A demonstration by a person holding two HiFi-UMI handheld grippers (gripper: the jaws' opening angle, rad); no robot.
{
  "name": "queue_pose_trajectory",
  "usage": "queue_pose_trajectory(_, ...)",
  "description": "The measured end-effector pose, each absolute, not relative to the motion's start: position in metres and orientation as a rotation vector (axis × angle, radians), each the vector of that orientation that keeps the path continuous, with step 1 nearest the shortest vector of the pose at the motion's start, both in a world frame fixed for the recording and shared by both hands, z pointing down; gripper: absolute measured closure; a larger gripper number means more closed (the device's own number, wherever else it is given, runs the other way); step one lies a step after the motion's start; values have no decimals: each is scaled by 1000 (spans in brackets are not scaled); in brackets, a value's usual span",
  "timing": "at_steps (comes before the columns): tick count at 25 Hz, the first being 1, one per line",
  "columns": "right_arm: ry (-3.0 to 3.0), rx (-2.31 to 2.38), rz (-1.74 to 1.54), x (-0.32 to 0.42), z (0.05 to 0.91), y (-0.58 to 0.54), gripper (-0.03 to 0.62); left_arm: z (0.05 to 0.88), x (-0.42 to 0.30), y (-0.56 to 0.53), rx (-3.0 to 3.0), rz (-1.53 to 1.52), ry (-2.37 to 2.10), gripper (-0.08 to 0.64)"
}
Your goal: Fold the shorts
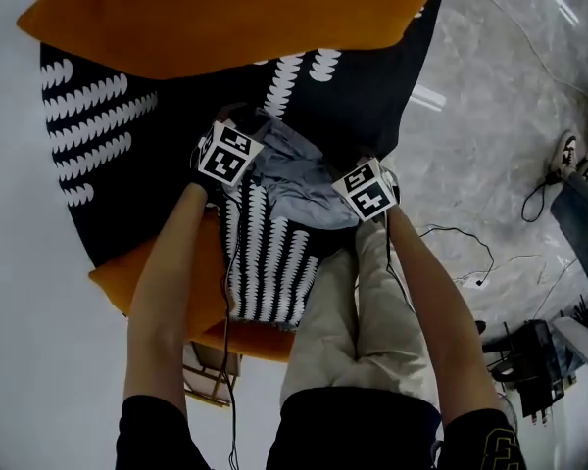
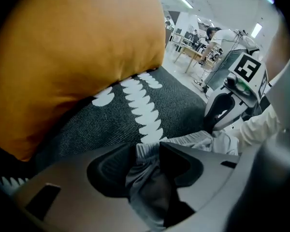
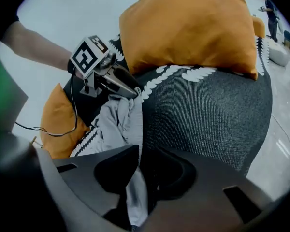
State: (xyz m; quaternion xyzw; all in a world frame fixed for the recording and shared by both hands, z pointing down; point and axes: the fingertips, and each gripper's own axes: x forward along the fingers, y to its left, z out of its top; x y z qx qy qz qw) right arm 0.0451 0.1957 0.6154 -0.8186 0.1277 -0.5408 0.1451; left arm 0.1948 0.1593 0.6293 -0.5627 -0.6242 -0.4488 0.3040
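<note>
Jaws of the left gripper (image 2: 152,151) and right gripper (image 3: 141,164) each pinch the grey shorts (image 1: 294,189), which lie bunched between them on a black, white-patterned cushion (image 1: 363,86) near an orange pillow (image 1: 225,18).

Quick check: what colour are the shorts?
The shorts are plain light grey, and the right gripper view shows them best.

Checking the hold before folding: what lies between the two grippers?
The grey shorts lie bunched between the left gripper and the right gripper, each clamped on the cloth. The head view shows the stretch.
</note>
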Motion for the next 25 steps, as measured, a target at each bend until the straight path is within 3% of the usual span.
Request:
queue_pose_trajectory(2, 362, -2338, -1595, 39, 629, 189, 472, 636, 192, 159, -1500, -1199, -1648, 397)
queue_pose_trajectory(4, 378, -2329, -1633, 33, 626, 180, 473, 621, 191, 157, -1548, -1172, -1651, 515)
queue_pose_trajectory(7, 430, -2334, -1680, 21, 612, 171, 534, 579, 182, 147, -1618, -1107, -1706, 518)
queue_pose_trajectory(15, 456, -2272, -1702, -20, 562, 185, 471, 436, 124, 42, -1735, -1005, -1827, 518)
queue_pose_trajectory(23, 489, -2489, -1704, 43, 589, 147, 484, 470, 56, -84, -2010, -1157, -1669, 518)
queue_pose_trajectory(25, 486, -2555, -1727, 64, 602, 120, 522, 477, 43, -112, -2049, -1202, -1644, 518)
